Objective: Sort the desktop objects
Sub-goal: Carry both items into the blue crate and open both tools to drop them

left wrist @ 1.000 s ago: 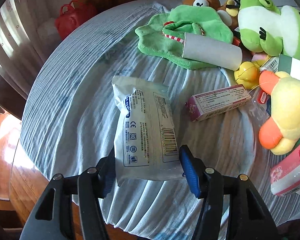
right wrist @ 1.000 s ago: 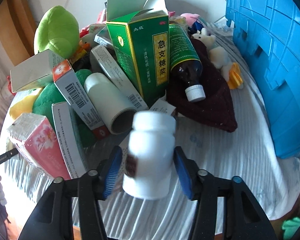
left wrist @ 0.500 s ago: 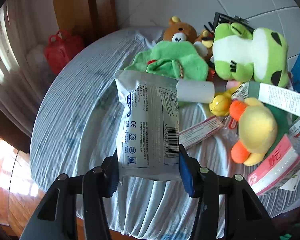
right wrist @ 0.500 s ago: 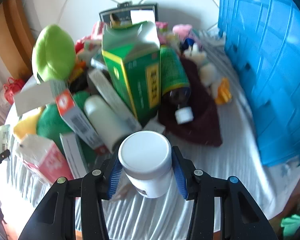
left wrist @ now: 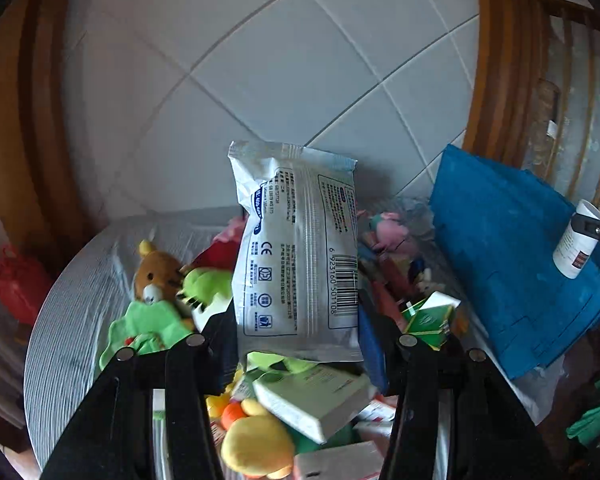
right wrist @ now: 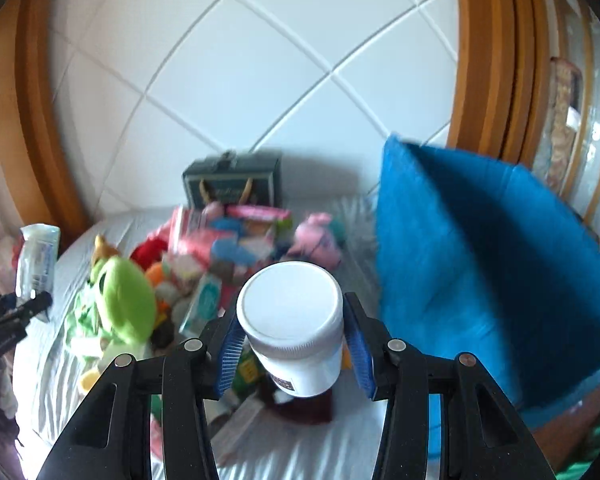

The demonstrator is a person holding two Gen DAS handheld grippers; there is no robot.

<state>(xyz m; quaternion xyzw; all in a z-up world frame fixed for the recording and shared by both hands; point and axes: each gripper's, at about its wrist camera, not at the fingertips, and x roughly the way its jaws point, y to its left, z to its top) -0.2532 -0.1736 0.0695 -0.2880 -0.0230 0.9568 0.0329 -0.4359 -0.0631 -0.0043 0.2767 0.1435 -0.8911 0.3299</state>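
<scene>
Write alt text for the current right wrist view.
The right gripper clamps a white-capped bottle held above a cluttered table of plush toys and boxes. A blue crate stands to the right; the left gripper holds a silver packet at far left.

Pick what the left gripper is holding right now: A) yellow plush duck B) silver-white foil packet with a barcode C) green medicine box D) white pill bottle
B: the left gripper is shut on the foil packet, lifted above the toy pile; the white bottle is in the right gripper.
</scene>
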